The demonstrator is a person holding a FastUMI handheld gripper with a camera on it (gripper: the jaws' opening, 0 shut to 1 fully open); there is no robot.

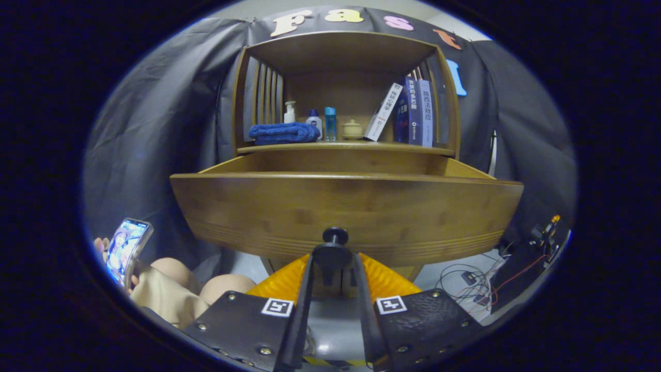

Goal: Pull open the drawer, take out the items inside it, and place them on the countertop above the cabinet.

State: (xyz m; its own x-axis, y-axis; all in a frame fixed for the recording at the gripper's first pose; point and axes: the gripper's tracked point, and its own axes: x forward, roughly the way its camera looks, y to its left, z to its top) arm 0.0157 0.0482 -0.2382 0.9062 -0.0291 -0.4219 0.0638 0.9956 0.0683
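Observation:
A wooden drawer [346, 206] stands pulled out from the wooden cabinet [343, 93], its broad front panel facing me. A dark round knob [333, 251] sticks out of the lower middle of that panel. My gripper [333, 266] is shut on the knob, one finger on each side of it. The drawer's inside is hidden behind its front panel, so its contents cannot be seen. The countertop [346, 148] above the drawer carries a folded blue towel [283, 133], bottles, a small pot and books.
On the countertop stand a white pump bottle [289, 112], two small bottles [323, 124], a small lidded pot [352, 129] and several books [410, 111]. To the lower left a seated person's hand holds a phone [126, 250]. Cables and electronics [496, 279] lie on the floor at the right.

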